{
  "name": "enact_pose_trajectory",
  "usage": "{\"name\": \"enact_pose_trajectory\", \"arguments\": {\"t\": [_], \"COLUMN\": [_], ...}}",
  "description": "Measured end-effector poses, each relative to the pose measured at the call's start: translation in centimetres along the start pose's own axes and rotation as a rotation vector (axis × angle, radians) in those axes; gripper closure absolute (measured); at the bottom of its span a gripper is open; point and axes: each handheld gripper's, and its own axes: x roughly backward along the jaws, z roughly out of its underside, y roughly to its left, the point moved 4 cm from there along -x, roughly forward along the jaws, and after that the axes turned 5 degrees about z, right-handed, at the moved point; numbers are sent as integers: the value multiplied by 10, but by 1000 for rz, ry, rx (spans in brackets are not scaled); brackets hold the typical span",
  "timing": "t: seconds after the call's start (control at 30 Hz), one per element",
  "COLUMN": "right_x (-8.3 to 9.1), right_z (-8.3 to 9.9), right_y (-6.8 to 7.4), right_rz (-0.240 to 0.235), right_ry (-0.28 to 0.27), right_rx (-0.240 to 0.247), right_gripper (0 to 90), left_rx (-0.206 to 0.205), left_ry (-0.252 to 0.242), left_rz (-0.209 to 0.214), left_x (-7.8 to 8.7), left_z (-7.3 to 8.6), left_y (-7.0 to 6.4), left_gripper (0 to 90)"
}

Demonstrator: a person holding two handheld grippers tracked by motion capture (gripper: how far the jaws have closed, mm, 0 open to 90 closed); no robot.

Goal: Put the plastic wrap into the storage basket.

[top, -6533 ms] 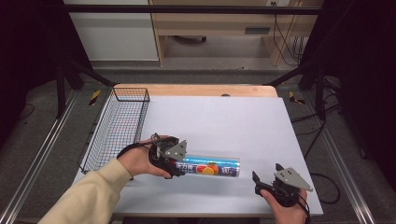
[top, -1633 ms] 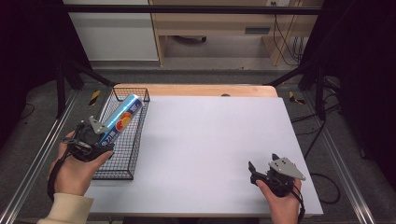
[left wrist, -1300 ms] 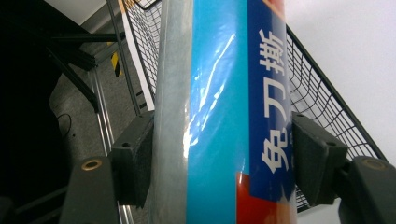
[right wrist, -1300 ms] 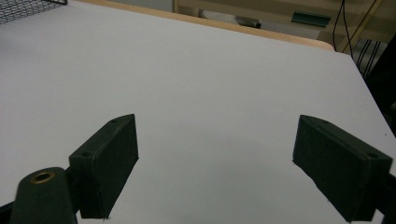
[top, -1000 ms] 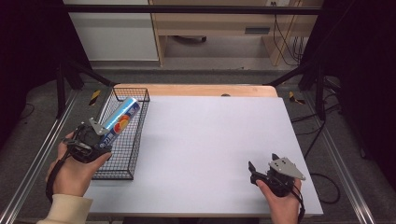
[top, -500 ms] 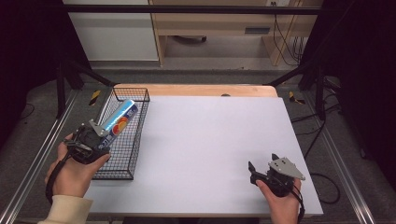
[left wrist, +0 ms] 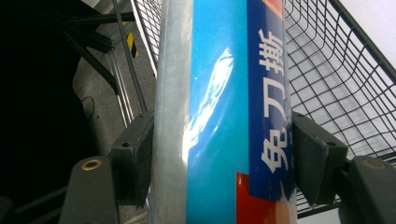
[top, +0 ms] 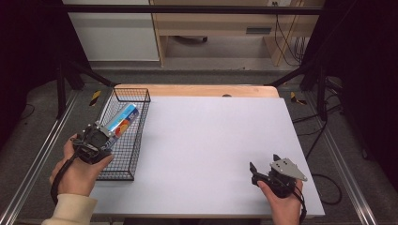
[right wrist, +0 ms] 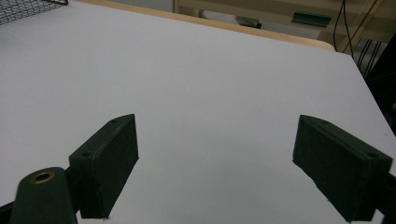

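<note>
A long blue box (top: pixel 121 121) with a silver side and Chinese print lies slanted inside the black wire basket (top: pixel 136 140) at the table's left edge. My left gripper (top: pixel 96 137) is shut on the box's near end; in the left gripper view both pads (left wrist: pixel 135 158) press against the blue box (left wrist: pixel 224 116). My right gripper (top: pixel 263 173) rests low over the white table (top: pixel 211 136) near the front right corner. Its jaws stand wide apart with nothing between them, as the right gripper (right wrist: pixel 215 158) shows in its own view.
The wire basket's mesh (left wrist: pixel 336 79) rises to the right of the box in the left gripper view. A wooden strip (top: pixel 197 90) borders the table's far edge. Metal rails (top: pixel 42 154) run along the floor left of the table.
My left gripper has lowered the blue box from a raised slant above the basket down into it. The right gripper has stayed put.
</note>
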Motion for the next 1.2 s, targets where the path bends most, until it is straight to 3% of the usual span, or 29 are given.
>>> {"name": "enact_pose_trajectory", "arguments": {"t": [0.33,1.0,1.2], "right_x": [0,1,0], "right_z": [0,0,0], "right_y": [1,0,0], "right_rz": [-6,-6,-7], "right_ry": [2,-3,-2], "right_rx": [-1,-1,-3], "right_gripper": [143,143,143], "left_rx": [-18,-17,-8], "left_ry": [42,72,84], "left_rz": [-21,-18,-40], "left_x": [-8,-14,-16], "left_z": [-1,-4,-6], "left_y": [-2,-4,-5], "left_gripper": [321,321,321]}}
